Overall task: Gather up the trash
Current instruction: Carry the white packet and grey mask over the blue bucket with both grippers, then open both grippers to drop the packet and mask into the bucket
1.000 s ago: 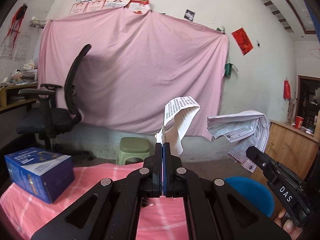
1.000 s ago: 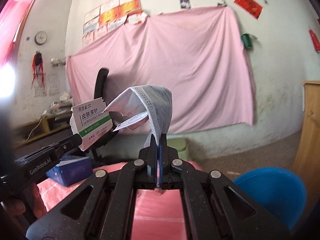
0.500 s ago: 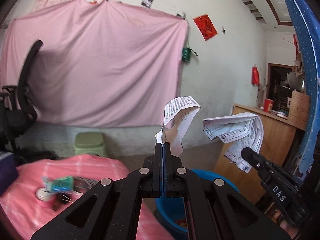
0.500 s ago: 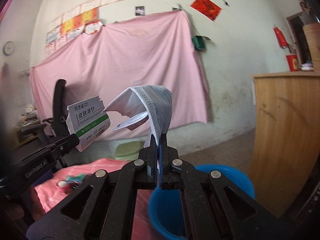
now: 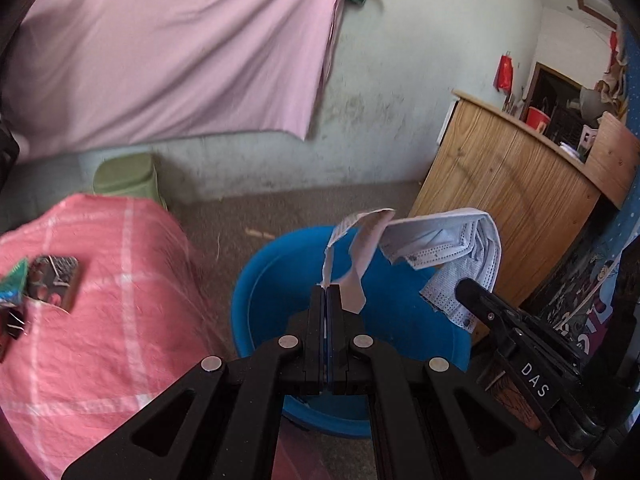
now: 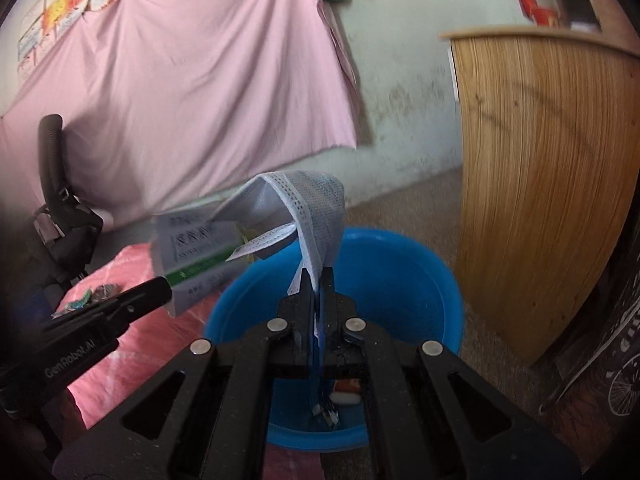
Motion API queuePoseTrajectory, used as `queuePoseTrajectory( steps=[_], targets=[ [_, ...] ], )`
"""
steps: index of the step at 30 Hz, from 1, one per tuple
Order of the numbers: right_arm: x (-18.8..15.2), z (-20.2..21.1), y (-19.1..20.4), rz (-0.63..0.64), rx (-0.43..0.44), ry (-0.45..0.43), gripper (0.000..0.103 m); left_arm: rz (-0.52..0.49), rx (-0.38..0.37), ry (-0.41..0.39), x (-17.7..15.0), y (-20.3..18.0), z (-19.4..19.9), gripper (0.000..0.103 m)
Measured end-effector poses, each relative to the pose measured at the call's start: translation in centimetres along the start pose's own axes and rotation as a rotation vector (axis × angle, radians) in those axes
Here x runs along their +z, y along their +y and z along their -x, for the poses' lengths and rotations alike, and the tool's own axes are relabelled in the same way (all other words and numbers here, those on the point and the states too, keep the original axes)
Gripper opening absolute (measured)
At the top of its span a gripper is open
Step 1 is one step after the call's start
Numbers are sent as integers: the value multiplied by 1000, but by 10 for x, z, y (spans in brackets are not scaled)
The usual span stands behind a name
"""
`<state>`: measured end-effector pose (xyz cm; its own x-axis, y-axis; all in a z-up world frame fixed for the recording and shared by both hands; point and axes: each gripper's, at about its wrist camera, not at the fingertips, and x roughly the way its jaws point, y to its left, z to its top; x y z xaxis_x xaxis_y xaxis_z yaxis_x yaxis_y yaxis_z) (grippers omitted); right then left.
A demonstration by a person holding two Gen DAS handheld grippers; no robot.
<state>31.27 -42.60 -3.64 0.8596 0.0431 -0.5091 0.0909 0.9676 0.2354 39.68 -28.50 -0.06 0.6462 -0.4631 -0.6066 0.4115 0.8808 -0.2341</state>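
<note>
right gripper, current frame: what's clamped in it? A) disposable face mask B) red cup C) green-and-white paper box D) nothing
A: the right gripper is pinched shut on the face mask, which arches up from its tips above the blue basin; the paper box is in the left gripper.

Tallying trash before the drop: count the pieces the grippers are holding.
2: a paper box in the left gripper, a face mask in the right gripper, both over the blue bucket.
</note>
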Motion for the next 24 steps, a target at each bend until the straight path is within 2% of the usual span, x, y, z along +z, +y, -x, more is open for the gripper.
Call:
queuePoseTrajectory(
  steps=[7,10,13,18,22,24],
  targets=[
    [-5,-18,-5,-18,2,66,28,84,-12,116,0,16,-20,1],
    [-6,-19,-4,-13,5,74,28,103,-19,123,0,21,-21,4],
    [-4,-20,-4,-12,8,68,31,101,-21,116,1,23,-19,13],
    [1,-12,-1,0,11,26,39,93,-25,73,2,24,-7,21],
    [7,1,7,25,19,-46,55,82,-6,-27,2,31,19,25],
    [11,10,13,39,31,-95,65,79,19,-85,2,36,35,36]
  ],
)
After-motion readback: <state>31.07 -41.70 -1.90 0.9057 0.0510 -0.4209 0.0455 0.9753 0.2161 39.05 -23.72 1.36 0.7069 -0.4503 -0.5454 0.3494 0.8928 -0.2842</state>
